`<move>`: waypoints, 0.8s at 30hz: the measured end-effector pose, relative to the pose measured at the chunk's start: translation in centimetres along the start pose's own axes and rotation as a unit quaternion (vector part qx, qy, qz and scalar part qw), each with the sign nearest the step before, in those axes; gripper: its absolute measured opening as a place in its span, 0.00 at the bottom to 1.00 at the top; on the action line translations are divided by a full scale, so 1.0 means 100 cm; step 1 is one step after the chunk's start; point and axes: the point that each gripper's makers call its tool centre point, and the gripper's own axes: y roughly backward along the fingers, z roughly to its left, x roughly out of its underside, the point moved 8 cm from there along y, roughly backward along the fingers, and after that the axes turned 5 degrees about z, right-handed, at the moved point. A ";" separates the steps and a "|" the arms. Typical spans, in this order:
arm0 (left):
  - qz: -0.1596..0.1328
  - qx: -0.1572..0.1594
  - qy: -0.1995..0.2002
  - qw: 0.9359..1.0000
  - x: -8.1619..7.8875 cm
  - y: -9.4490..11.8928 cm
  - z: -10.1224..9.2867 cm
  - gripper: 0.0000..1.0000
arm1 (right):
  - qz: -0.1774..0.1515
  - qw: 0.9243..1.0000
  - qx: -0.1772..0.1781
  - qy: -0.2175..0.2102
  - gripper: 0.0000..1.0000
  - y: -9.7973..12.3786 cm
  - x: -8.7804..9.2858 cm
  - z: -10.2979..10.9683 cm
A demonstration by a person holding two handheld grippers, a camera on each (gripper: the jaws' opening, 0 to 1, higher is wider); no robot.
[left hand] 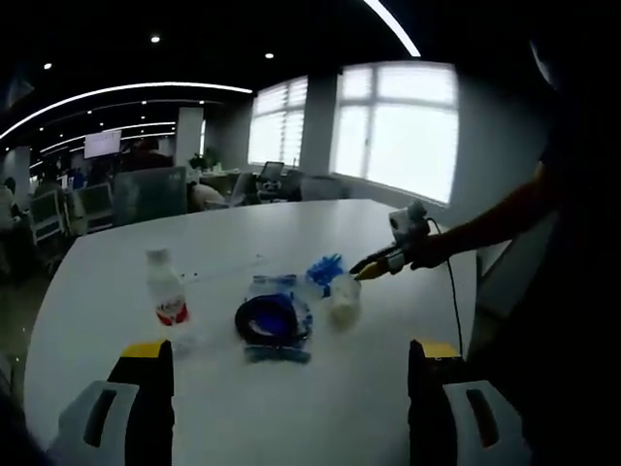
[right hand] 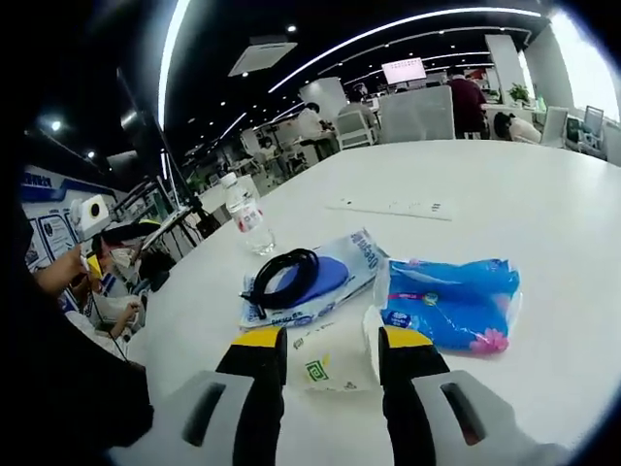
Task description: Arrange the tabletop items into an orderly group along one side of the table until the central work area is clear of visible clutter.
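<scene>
On the white table (left hand: 233, 243) stand a clear bottle with a red label (left hand: 167, 293), a flat blue-and-white pack with a black cable coil on it (left hand: 274, 318), a blue tissue pack (left hand: 325, 269) and a small white packet (left hand: 344, 296). My left gripper (left hand: 289, 351) hangs open, short of the coil pack. My right gripper (left hand: 367, 269) reaches in from the right to the white packet. In the right gripper view the white packet (right hand: 330, 364) lies pinched between the jaws of my right gripper (right hand: 332, 354). Beyond lie the coil pack (right hand: 296, 280), the tissue pack (right hand: 456, 301) and the bottle (right hand: 247, 218).
A thin white strip (right hand: 388, 207) lies further out on the table (right hand: 505, 184). Office desks, chairs and seated people stand behind the table. A person's arm (left hand: 495, 223) crosses the table's right edge. The near table edge runs just under the left jaws.
</scene>
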 end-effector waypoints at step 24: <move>0.013 0.011 0.005 1.000 0.001 -0.014 0.005 0.99 | -0.006 1.000 -0.020 0.000 0.00 0.001 0.000 0.007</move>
